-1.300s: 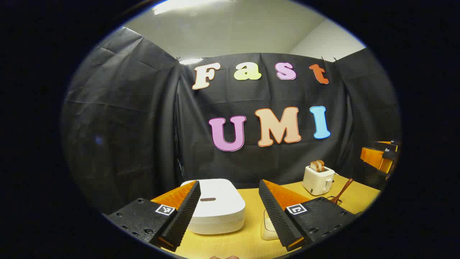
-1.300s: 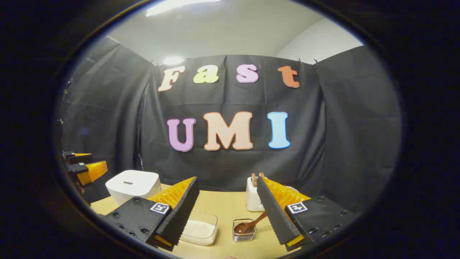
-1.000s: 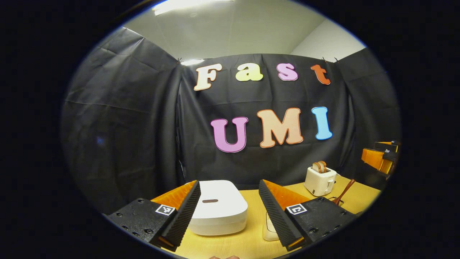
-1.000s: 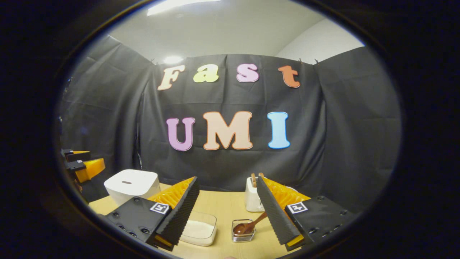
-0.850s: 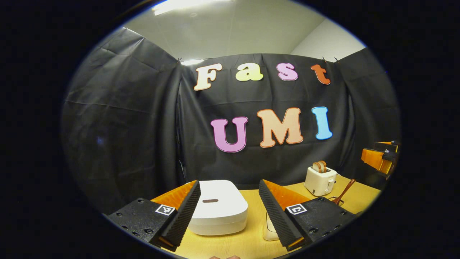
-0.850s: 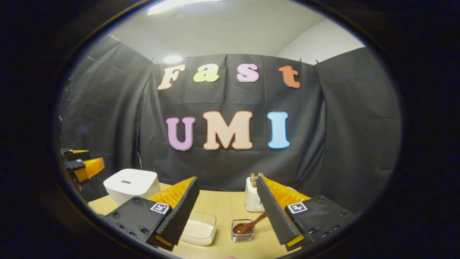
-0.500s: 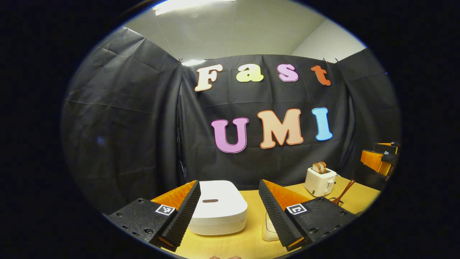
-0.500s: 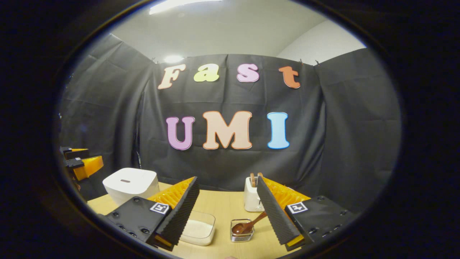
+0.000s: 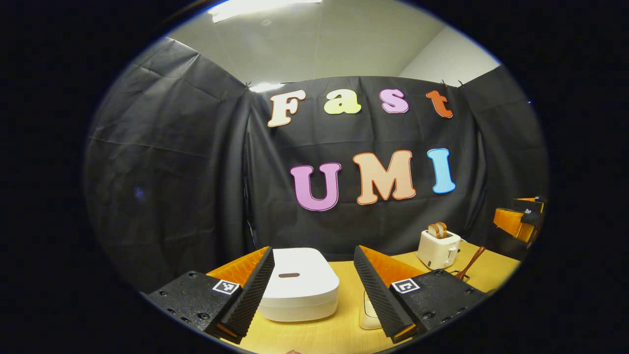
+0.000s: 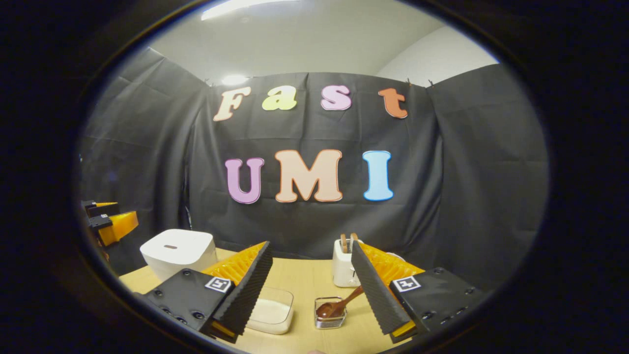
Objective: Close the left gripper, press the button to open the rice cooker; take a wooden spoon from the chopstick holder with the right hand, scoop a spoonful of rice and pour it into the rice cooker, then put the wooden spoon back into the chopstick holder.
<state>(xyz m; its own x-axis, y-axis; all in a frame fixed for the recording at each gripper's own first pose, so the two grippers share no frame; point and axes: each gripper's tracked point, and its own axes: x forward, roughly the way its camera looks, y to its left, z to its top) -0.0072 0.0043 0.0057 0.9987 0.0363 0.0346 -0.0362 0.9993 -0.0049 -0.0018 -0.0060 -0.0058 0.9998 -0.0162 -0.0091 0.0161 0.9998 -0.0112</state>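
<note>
Both tools spread wide, gripping nothing. My left tool (image 9: 314,295) hangs above near table (image 9: 339,334) edge. Rice cooker (image 9: 300,282) sits straight ahead between its fingers, lid down, dark slot-shaped button (image 9: 289,275) on top, long axis left-right. I judge left tool nearer cooker: close fingers, push forward and down onto button. My right tool (image 10: 312,290) faces wooden spoon (image 10: 339,305) in chopstick holder (image 10: 330,319), handle slanting up-right; rice container (image 10: 270,312) just left.
</note>
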